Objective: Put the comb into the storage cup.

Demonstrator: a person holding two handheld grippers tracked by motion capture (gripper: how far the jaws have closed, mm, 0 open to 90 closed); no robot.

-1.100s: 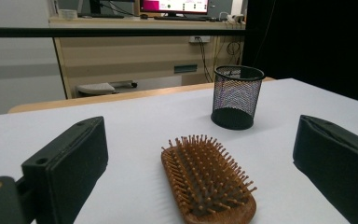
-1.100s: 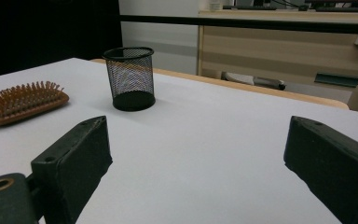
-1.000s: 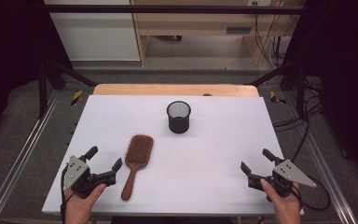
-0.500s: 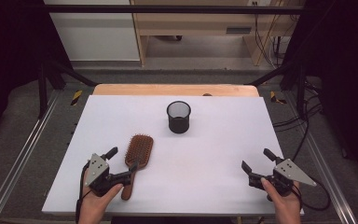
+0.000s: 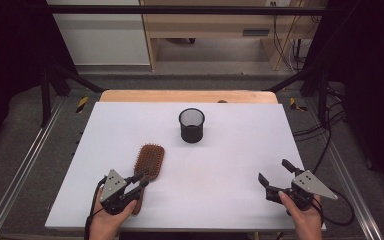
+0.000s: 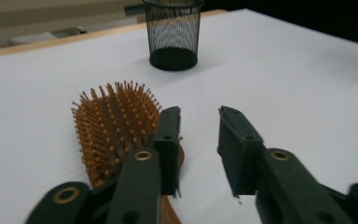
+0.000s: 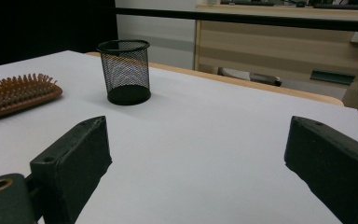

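Note:
A brown wooden hairbrush (image 5: pixel 149 161) lies bristles up on the white table (image 5: pixel 240 145), left of centre, with its handle pointing at the near edge. My left gripper (image 5: pixel 141 180) hovers over that handle, jaws partly open and holding nothing. In the left gripper view, the brush head (image 6: pixel 114 126) lies just left of the left jaw, and the handle runs under that jaw; the left gripper (image 6: pixel 199 116) has bare table in its gap. A black mesh cup (image 5: pixel 192 125) stands upright farther back. My right gripper (image 5: pixel 272 171) rests wide open near the front right edge.
From the right gripper (image 7: pixel 198 128), the mesh cup (image 7: pixel 124 71) and the brush (image 7: pixel 16 93) sit off to the left. A wooden strip (image 5: pixel 187 96) borders the table's far edge. Metal rails (image 5: pixel 25 160) and cables (image 5: pixel 325 135) flank the table.
My left gripper has moved right and forward from the table's front left corner to the brush handle. Its jaws look narrower. The right gripper has stayed put.

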